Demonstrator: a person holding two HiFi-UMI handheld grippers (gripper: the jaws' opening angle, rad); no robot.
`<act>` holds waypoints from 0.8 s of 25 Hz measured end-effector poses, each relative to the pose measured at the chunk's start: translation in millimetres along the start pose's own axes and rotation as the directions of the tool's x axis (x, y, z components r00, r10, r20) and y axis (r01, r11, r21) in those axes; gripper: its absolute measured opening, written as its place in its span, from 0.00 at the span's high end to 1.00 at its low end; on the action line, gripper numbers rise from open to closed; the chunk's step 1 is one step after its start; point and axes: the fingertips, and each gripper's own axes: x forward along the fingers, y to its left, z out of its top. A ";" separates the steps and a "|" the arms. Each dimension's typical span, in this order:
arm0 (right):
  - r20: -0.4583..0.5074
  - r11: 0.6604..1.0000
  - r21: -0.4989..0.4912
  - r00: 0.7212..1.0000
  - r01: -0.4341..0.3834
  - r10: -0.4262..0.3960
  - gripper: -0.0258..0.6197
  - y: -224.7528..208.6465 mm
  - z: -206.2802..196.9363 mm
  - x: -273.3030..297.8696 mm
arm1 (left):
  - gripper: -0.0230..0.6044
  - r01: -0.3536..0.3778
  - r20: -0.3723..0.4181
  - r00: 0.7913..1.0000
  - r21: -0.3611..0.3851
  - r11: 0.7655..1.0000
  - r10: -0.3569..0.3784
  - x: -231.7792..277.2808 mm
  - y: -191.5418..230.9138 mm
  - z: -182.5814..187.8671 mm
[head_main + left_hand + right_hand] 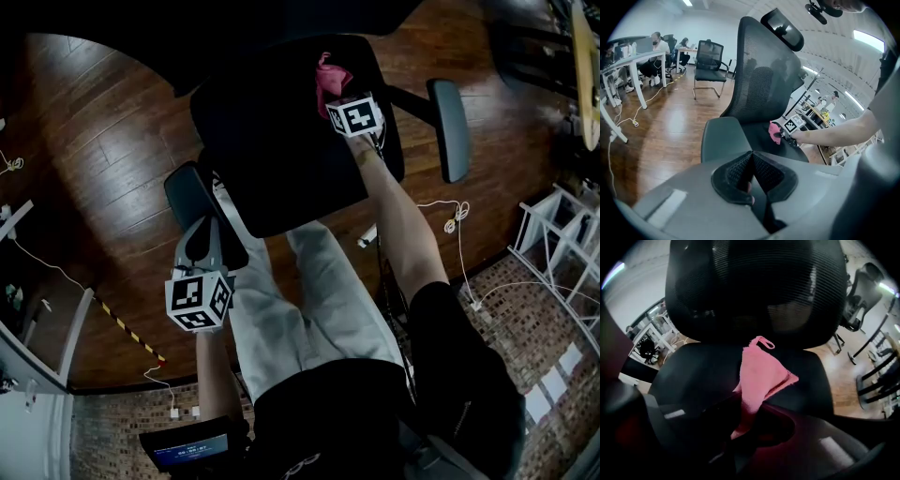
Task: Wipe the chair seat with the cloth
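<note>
We are holding the pink cloth point(761, 376) in our right tool point(746, 423); its jaws are pinching the near end of the cloth, and the rest is lying forward on the black chair seat point(693, 376), close to the foot of the mesh backrest point(754, 287). Our left tool point(751, 161) is hanging beside the chair, near the left armrest point(724, 140); its jaws are meeting together and are carrying nothing.

We are judging the cloth to be light, thin and soft; it is folding under its own weight, so it will probably bunch up when we are dragging it. We think the good place to hold is near one edge, as now, so that a broad part is lying flat on the seat. The pinch should be firm, because the seat fabric may be pulling the cloth out; some pressing down is needed too, since so light a cloth is wiping little by itself. The chair may be turning under the push; the armrest is a possible place for steadying it.
</note>
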 end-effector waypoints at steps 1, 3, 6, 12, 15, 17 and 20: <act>-0.003 0.999 0.023 0.999 0.032 -0.032 0.86 -17.7 -4.1 -5.7 | 0.97 0.001 -0.001 1.000 -0.001 1.000 -0.001 0.1 -0.1 -0.1; -0.011 0.994 0.059 0.995 0.095 -0.095 0.86 -49.2 -11.4 -17.9 | 0.97 0.006 -0.003 1.000 -0.006 1.000 -0.006 0.4 -0.6 0.1; -0.038 0.976 0.066 0.978 0.206 -0.204 0.86 -86.6 -19.9 -36.8 | 0.97 0.014 -0.005 1.000 -0.013 1.000 -0.014 0.2 -0.4 0.4; -0.075 0.917 0.029 0.916 0.397 -0.394 0.86 -124.4 -34.2 -61.7 | 0.97 0.013 -0.004 1.000 -0.012 1.000 -0.013 1.1 0.6 0.5; -0.075 0.940 0.007 0.937 0.342 -0.340 0.86 -96.9 -37.9 -48.9 | 0.97 0.007 0.000 1.000 -0.004 1.000 -0.007 0.2 0.0 0.7; -0.073 0.955 -0.001 0.953 0.296 -0.295 0.86 -71.3 -35.7 -37.5 | 0.97 0.006 0.003 1.000 -0.002 1.000 -0.006 0.3 -0.6 1.0; -0.052 0.977 0.013 0.976 0.214 -0.213 0.86 -25.1 -30.7 -18.0 | 0.97 0.006 0.006 1.000 0.000 1.000 -0.006 0.6 -0.6 1.2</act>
